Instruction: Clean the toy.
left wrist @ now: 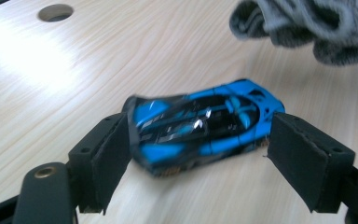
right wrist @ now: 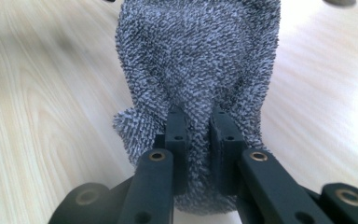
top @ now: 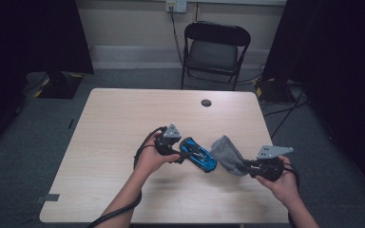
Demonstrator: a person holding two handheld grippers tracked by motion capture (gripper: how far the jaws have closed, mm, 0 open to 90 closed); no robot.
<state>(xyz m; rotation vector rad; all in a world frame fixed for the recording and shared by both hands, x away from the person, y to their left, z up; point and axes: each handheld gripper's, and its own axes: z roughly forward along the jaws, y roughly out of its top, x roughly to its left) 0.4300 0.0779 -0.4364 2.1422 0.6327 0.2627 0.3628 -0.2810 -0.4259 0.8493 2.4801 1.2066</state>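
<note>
Your left tool (left wrist: 198, 158) stands released, its jaws spread to either side of the blue toy car (left wrist: 200, 126) without squeezing it; the car lies on the worktop (left wrist: 74, 93). Your right tool (right wrist: 198, 133) is clenched on the grey cloth (right wrist: 200, 60), pinching a fold. Both hands come in low, tools pointed inward toward each other.
</note>
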